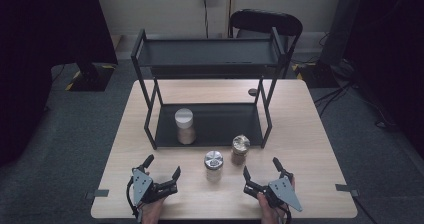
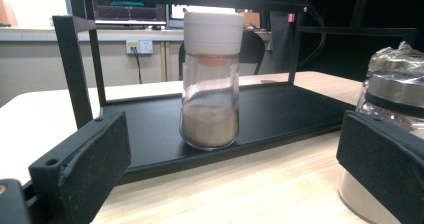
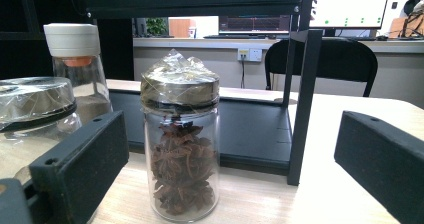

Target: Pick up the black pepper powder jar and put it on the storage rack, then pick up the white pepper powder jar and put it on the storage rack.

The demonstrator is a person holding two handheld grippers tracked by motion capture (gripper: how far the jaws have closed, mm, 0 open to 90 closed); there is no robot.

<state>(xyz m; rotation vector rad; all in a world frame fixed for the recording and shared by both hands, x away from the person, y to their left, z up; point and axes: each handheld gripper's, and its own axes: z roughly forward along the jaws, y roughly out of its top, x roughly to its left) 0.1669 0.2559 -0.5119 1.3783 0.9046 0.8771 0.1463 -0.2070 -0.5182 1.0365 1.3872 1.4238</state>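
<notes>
Your left tool (image 1: 162,166) sits at about 7 o'clock on the counter (image 1: 310,149), its jaws spread apart with nothing between them. Your right tool (image 1: 260,166) sits at about 5 o'clock, jaws also apart and empty. Both rest near the front edge, well apart from each other.

Between and just beyond them stands a jar with a shiny metal lid (image 1: 213,166), near the middle of the counter at 6 o'clock. Just beside it, toward 1 o'clock, stands the star anise jar (image 1: 240,150), its top wrapped in crinkled film; in your right gripper view it stands upright straight ahead, between the jaws' lines but clear of both.

A black two-level rack (image 1: 210,124) takes up the counter's centre and far half. On its lower tray, at the left, stands a white-capped jar (image 1: 185,126) part-filled with brown powder; your left gripper view faces it directly. Beyond the rack, at 12 o'clock, is a black chair (image 1: 266,22).
</notes>
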